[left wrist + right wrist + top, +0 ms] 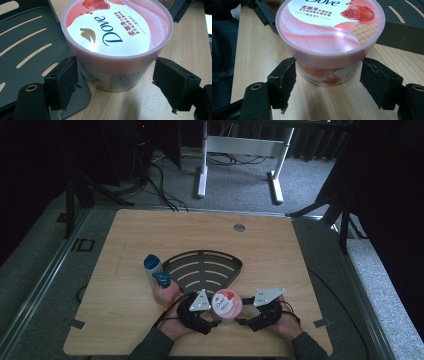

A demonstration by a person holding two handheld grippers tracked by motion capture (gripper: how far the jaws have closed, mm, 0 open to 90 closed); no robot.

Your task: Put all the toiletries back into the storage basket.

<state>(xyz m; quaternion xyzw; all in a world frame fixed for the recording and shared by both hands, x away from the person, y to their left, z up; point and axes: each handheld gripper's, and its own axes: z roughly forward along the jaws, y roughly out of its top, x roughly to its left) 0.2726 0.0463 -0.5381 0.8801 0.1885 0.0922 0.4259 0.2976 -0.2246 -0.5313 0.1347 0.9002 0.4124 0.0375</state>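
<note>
Pink tub [227, 306] stands on table [125, 320] near tray [202, 267]; left gripper [113, 82] and right gripper [327, 80] flank it, jaws spread, released, ready for two-sided grasp.

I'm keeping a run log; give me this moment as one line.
Dove tub: upright on table, lid on | left gripper: open, jaws flank tub | right gripper: open, flanking opposite side | black tray: behind tub

dim high view, dark surroundings; close views sharp, glare on the lid [110, 30].
</note>
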